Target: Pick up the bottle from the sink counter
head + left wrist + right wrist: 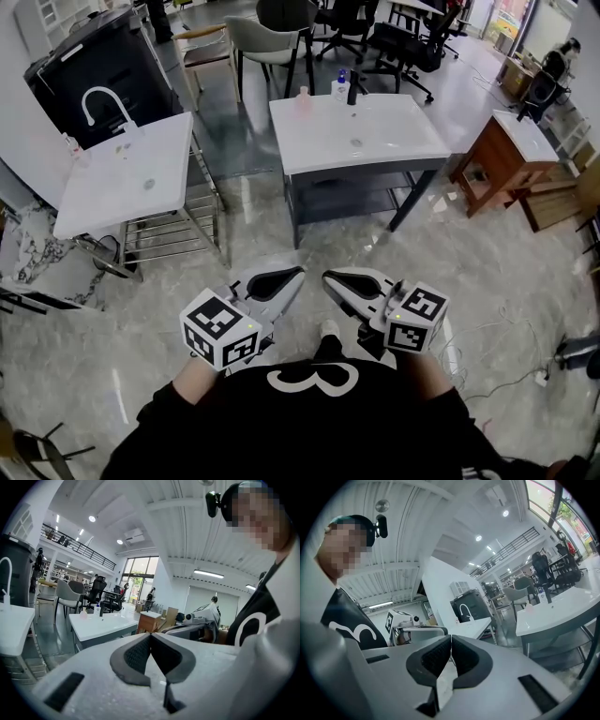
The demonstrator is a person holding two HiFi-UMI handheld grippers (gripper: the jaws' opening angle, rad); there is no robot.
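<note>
The left hand-held gripper [292,275] and the right hand-held gripper [333,278] both have their jaws together, with nothing between them. The bottle [341,84] stands upright at the far edge of the sink worktop [394,141]. It is ahead of both and well apart from them, marginally nearer the right one. A dark faucet [353,92] stands just beside it and a pink item [303,99] is near. The bottle's label and fill level are too small to make out.

Ahead and left of the left claw [296,273] we see a second worktop [141,187] with a white faucet [101,95]; ahead and right of the right claw [327,276], a wooden cabinet [499,161].
</note>
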